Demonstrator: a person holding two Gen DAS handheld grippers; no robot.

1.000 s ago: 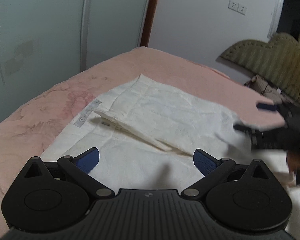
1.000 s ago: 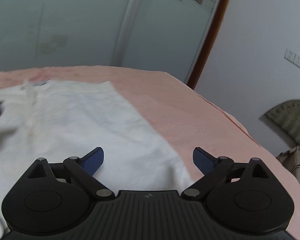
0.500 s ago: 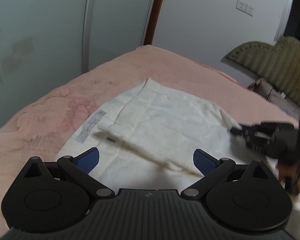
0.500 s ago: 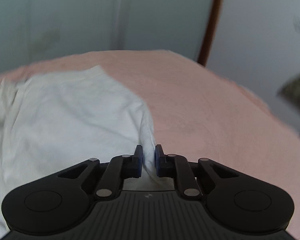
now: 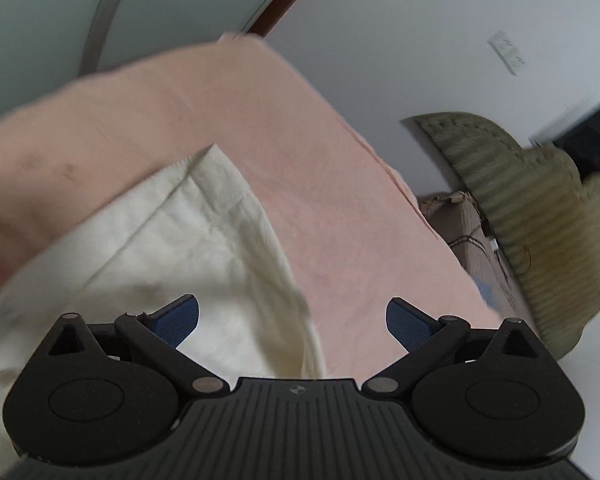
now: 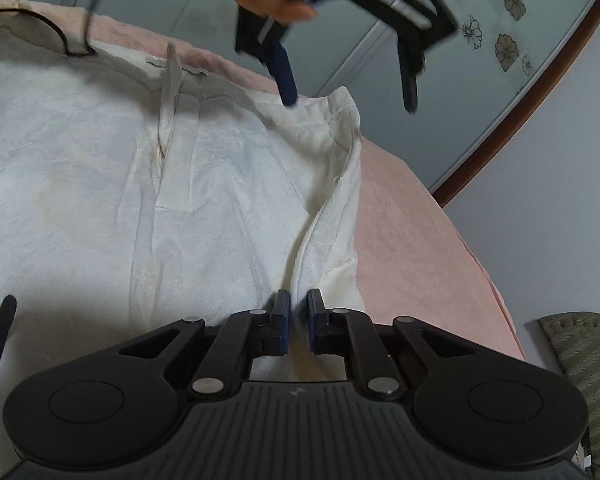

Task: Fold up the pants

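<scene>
Two wrist views, close, angled down over shared pants (image 5: pixel 188 240) and bed (image 5: pixel 340 200).

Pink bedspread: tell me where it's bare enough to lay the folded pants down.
The bedspread lies bare between the white pants' edge and the wall-side edge of the bed, a strip that the left wrist view shows running to the far corner. Over the pants it is crowded: the right gripper pinches a fold, and the open left gripper hangs above the far hem.

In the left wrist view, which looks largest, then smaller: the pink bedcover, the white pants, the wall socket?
1. Pink bedcover
2. White pants, nearer the camera, so this order is unsure
3. Wall socket, clearly smallest
</scene>
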